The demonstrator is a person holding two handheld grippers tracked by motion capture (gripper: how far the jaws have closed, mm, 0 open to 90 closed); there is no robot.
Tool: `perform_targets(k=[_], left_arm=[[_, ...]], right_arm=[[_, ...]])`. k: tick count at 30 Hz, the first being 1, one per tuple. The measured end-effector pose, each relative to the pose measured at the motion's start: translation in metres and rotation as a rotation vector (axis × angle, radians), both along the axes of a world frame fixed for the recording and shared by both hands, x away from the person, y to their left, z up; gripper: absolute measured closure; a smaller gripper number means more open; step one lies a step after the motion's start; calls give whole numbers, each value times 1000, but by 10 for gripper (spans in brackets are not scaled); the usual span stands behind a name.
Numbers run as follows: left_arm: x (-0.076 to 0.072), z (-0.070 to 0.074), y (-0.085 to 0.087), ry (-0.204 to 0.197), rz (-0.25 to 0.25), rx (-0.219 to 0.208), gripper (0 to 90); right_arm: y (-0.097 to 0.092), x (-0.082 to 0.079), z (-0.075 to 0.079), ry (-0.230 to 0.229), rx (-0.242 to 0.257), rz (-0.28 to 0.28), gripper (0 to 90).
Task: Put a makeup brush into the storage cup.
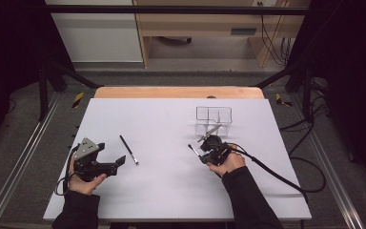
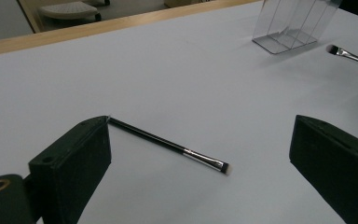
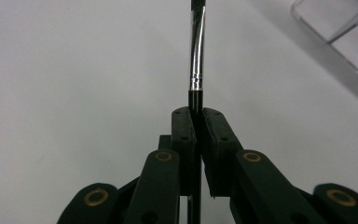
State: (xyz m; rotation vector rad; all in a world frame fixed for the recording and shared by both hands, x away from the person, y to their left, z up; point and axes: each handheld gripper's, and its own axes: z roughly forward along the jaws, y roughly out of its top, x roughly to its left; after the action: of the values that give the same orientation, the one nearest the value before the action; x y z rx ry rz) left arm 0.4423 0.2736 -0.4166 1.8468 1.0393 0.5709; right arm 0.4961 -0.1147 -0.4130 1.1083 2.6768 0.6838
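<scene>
- Clear plastic organizer (image 1: 214,117) sitting on the white table (image 1: 171,191); right hand-held gripper (image 1: 205,153) just in front of it, jaws pinching a makeup brush (image 3: 196,70) by its thin handle.
- Risk: brush pivoting or slipping, or tip catching the organizer rim.
- Left hand-held gripper (image 1: 119,162) spread, holding nothing; second brush (image 2: 168,144) lying well left of the organizer.
- Count: two brushes, one organizer, two grippers.

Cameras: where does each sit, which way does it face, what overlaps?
High view: above the person's side, looking forward and down on the white table; both forearms, left claw, right claw.
Left gripper view: on the left claw, jaws wide apart, facing the lying brush and clear organizer.
Right gripper view: on the right claw, jaws shut on the held brush.
Shared: organizer, both brushes.
</scene>
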Motion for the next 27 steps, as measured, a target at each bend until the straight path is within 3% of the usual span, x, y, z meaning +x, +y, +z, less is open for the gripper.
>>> perform_targets(k=[3, 4, 6, 8, 10, 11, 15, 18, 27], left_arm=[[0, 0, 0, -4, 3, -6, 47], [0, 0, 0, 0, 3, -5, 47], [0, 0, 0, 1, 3, -5, 47], [0, 0, 0, 2, 0, -4, 47], [0, 0, 0, 2, -1, -6, 47], [0, 0, -1, 2, -2, -4, 47], [0, -1, -1, 4, -4, -2, 47], [0, 0, -1, 3, -3, -3, 47], [0, 0, -1, 1, -2, -3, 47]], right_arm=[[-2, -1, 4, -23, 29, -6, 842], [-4, -2, 7, -53, 60, -15, 842], [-5, -3, 9, -66, 79, -23, 842], [-7, -3, 13, -117, 124, -36, 843], [-8, -3, 14, -131, 137, -39, 843], [-9, -4, 17, -149, 169, -55, 842], [-11, -4, 20, -194, 205, -70, 843], [-13, -5, 25, -244, 269, -95, 843], [-20, -6, 36, -310, 366, -133, 844]])
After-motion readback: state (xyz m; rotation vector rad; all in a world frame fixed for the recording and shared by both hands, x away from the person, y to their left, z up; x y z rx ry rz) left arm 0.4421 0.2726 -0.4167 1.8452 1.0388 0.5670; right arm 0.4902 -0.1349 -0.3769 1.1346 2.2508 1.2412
